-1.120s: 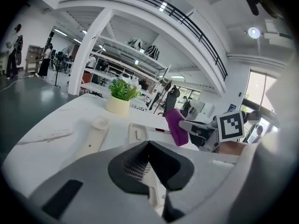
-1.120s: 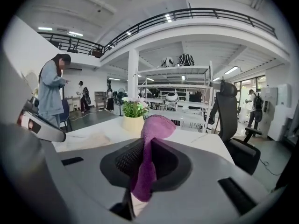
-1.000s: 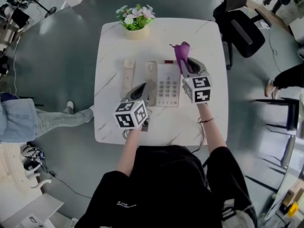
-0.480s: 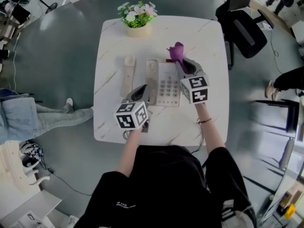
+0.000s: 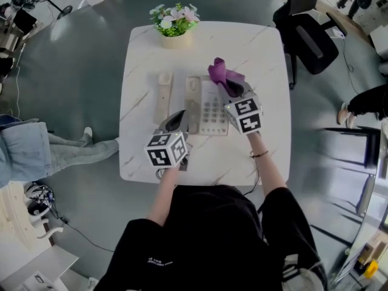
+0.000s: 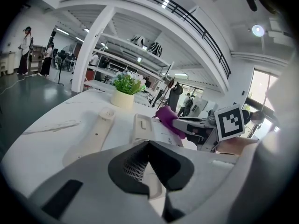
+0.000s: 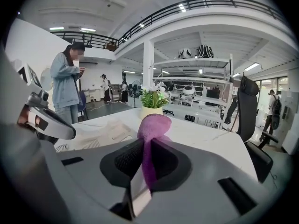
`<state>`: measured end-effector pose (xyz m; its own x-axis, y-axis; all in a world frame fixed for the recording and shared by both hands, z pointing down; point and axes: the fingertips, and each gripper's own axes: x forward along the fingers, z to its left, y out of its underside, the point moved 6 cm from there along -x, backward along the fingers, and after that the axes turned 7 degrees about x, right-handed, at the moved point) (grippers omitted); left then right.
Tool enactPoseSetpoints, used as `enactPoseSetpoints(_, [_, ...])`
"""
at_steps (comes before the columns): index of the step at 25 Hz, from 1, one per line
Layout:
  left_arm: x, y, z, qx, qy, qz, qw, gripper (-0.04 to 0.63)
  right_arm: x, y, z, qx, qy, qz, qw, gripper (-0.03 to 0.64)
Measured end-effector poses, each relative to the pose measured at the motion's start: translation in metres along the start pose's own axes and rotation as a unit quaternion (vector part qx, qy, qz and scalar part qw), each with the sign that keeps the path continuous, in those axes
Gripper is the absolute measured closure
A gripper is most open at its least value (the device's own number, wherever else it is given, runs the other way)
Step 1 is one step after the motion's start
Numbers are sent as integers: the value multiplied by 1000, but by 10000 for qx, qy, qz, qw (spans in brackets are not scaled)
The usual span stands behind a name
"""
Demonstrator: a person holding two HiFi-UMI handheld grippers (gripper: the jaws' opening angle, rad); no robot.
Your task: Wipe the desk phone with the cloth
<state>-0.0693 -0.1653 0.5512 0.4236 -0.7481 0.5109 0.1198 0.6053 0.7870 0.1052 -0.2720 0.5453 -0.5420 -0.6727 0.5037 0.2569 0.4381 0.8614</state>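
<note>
A cream desk phone (image 5: 209, 108) lies mid-table with its handset (image 5: 163, 94) off the cradle, flat on the table to the left. My left gripper (image 5: 183, 119) sits at the phone's near left edge, shut on that edge; the phone (image 6: 145, 127) shows just past the jaws of the left gripper (image 6: 149, 146). My right gripper (image 5: 232, 90) hovers over the phone's far right part, shut on a purple cloth (image 5: 219, 73). The cloth (image 7: 152, 134) sticks up from between the jaws of the right gripper (image 7: 145, 146).
A potted plant (image 5: 174, 28) stands at the far edge of the white marble table (image 5: 260, 53). A black office chair (image 5: 309, 32) is beyond the far right corner. A person's legs (image 5: 60, 153) reach in from the left.
My right gripper has carried the purple cloth leftward over the phone's far right part. The left gripper has stayed at the phone's near left edge.
</note>
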Motion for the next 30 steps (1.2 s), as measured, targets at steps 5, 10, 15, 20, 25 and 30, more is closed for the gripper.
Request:
enactPoseSetpoints(5, [-4,3,0,28,26,16,10000,597,-1,0,5,-172,-105,87,9998,583])
enactPoseSetpoints(10, [-7,6,-1,51,65,61,9999,597,-4,3,9,-256,-222,155,9993,584])
enactPoseSetpoints(15, [-9,9,-1,56,94,77,9999,597,-7,7,16,-323,-387,247,9984,584])
enactPoseSetpoints(20, [-11,11,-4,98,144,116,9998,597,-13,14,23,-363,-509,373,9973,584])
enactPoseSetpoints(25, [-14,15,-6,104,183,129,9997,597,-18,21,28,-354,-597,455,9965,584])
enactPoseSetpoints(30, [-17,21,-8,106,182,192,9996,597,-21,26,35,-422,-663,544,9954,583])
